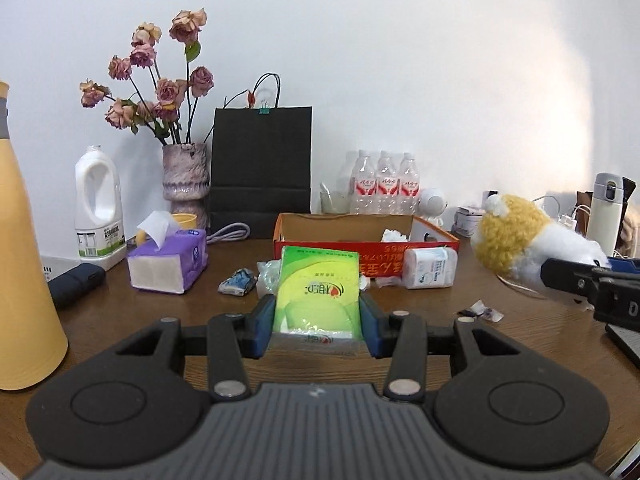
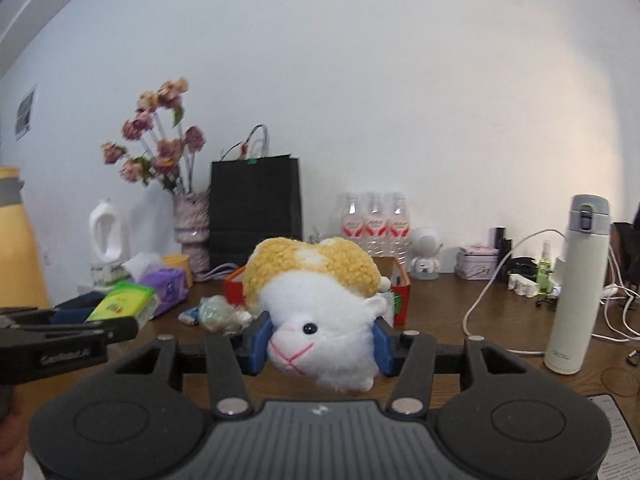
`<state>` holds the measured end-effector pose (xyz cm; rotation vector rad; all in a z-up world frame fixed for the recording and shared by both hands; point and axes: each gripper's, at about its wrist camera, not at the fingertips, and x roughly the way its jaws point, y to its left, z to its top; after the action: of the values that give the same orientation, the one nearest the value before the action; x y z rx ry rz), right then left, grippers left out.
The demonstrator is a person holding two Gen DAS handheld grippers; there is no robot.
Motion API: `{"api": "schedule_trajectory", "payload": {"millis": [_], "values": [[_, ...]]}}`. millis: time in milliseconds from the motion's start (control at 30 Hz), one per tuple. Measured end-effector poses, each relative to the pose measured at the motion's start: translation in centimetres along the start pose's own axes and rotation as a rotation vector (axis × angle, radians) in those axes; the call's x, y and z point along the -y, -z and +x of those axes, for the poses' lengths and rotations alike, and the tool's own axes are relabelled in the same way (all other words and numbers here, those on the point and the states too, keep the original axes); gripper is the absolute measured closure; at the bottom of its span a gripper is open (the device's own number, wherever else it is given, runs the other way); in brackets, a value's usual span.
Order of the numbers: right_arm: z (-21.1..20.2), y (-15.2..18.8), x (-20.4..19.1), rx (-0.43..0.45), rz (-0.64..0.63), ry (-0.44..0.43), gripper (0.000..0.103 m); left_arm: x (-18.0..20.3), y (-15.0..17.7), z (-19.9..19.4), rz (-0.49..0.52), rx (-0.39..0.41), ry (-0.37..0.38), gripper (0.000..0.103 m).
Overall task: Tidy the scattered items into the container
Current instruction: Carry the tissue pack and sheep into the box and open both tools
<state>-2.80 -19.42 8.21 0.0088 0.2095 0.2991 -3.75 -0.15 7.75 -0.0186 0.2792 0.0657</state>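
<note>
Two claws each pinched one thing above the bench: the left claw (image 1: 318,322) squeezed a soft, light tissue pack (image 1: 318,292) by its sides, the right claw (image 2: 322,344) a squashy plush sheep (image 2: 320,312) at its head. Ahead of both stood the red box (image 1: 348,248).

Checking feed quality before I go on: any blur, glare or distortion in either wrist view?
Left wrist view: sharp on the green tissue pack in the left tool; warm light patch on the wall at right; fisheye bends the edges. Right wrist view: flowers smeared by motion blur, the plush sheep in the right tool fairly clear.
</note>
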Motion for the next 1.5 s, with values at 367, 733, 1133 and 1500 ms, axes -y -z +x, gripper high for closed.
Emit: {"api": "schedule_trajectory", "payload": {"millis": [367, 733, 1133, 1500], "values": [[10.8, -5.2, 2.8, -0.066, 0.044, -0.020, 0.053, -1.8, -6.2, 10.6, -0.055, -0.011, 0.079, 0.058], [30.1, -12.0, 3.9, -0.149, 0.082, -0.016, 0.056, -2.9, -14.3, 30.1, -0.049, -0.174, 0.046, 0.058], [49.2, -14.0, 3.1, -0.378, -0.022, -0.017, 0.056, -3.4, -14.2, 49.3, -0.114, -0.540, -0.006, 0.057], [58.1, -11.2, 1.8, -0.598, 0.040, -0.150, 0.035, -3.1, -12.6, 52.5, -0.012, -0.558, -0.020, 0.024]]}}
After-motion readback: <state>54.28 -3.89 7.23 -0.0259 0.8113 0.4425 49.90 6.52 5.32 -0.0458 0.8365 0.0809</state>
